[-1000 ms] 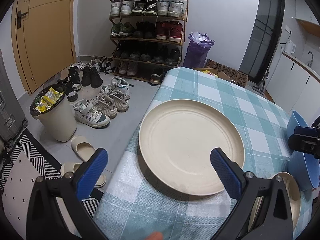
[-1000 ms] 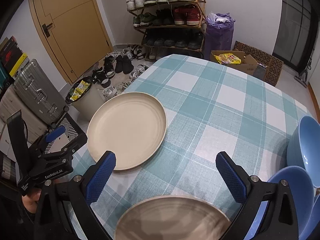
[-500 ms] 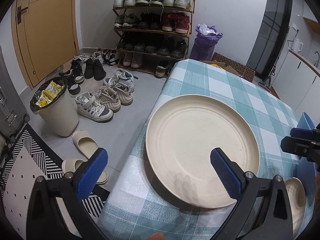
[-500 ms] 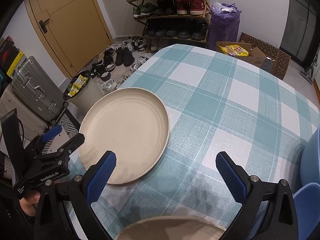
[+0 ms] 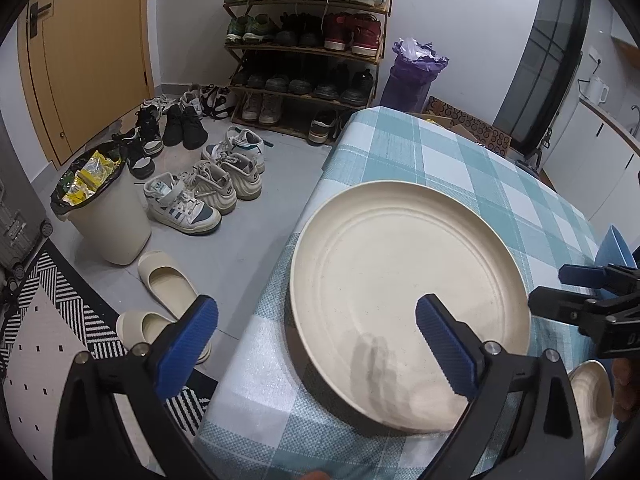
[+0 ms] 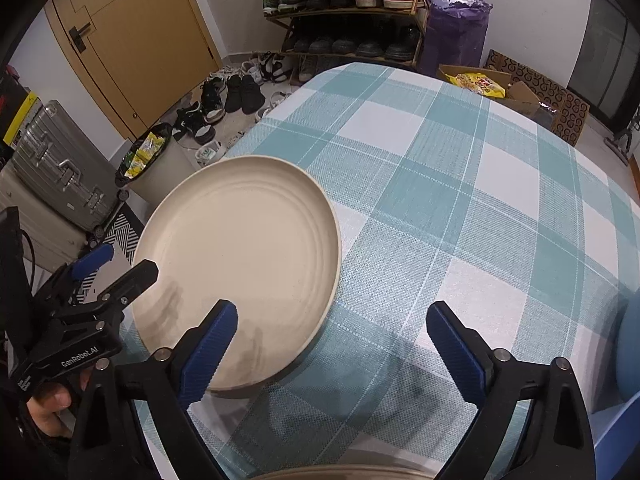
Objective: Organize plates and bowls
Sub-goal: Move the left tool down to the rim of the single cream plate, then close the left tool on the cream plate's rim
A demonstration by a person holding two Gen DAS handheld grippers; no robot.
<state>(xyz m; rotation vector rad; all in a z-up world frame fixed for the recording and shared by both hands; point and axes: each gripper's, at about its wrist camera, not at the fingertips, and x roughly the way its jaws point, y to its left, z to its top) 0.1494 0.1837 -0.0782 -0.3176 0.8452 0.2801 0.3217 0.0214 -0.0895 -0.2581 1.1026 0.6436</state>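
Observation:
A large cream plate (image 5: 404, 300) lies on the teal checked tablecloth (image 5: 400, 152) near the table's left edge; it also shows in the right wrist view (image 6: 240, 248). My left gripper (image 5: 316, 340) is open and empty, its right finger over the plate's near rim, its left finger off the table edge. My right gripper (image 6: 332, 344) is open and empty, hovering by the plate's near right rim. A smaller cream plate (image 5: 592, 404) lies at the near right. A blue bowl (image 5: 614, 246) shows at the far right.
The table edge drops to a floor with sneakers (image 5: 192, 200), slippers (image 5: 164, 280), a bin (image 5: 104, 216) and a shoe rack (image 5: 304, 40). A suitcase (image 6: 60, 176) stands left. Cardboard boxes (image 6: 520, 92) lie beyond the table's far end.
Both grippers have moved forward and closer to the large cream plate, which now looks bigger in both views. The blue bowls have slid mostly out of the right wrist view.

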